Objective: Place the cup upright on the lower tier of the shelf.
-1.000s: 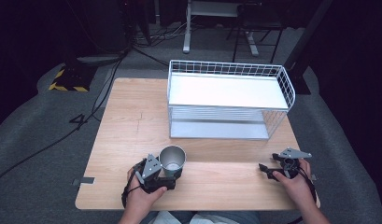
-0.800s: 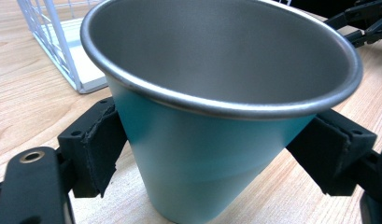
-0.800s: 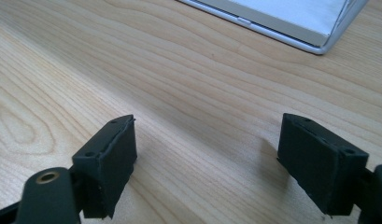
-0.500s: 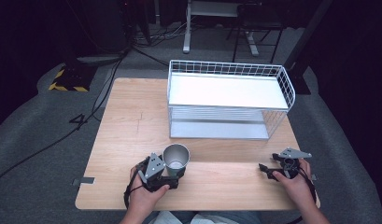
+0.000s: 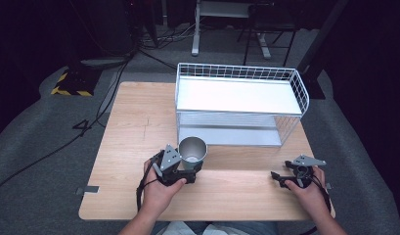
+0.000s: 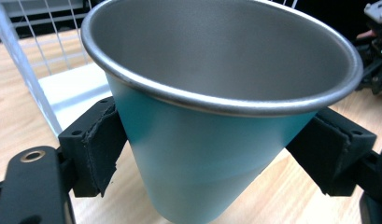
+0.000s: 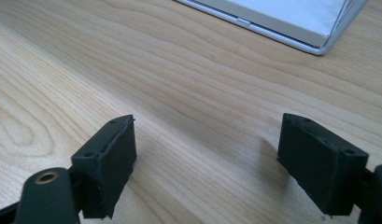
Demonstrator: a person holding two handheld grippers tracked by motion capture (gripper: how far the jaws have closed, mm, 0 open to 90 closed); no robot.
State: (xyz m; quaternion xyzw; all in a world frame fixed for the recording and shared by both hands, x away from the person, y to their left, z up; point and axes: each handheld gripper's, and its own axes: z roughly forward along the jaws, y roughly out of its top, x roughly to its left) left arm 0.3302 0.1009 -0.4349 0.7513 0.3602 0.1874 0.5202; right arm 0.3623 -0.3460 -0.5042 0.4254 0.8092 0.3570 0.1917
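The left gripper [image 5: 188,170] was clamped on one cup [image 5: 192,152], its two black padded jaws pressing opposite sides of the smooth, tapered metal body with its rolled rim, near the tabletop's [image 5: 134,137] front edge. The right gripper [image 5: 285,177] stood apart with nothing between its jaws, low over the pale wood-grain tabletop. Behind both stood one white wire rack [image 5: 239,105] with two flat shelves.

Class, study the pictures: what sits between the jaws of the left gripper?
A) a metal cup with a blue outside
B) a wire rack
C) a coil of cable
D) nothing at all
A: in the left gripper view the pads of the left gripper press on both sides of the cup, which has a steel rim and a light blue wall.
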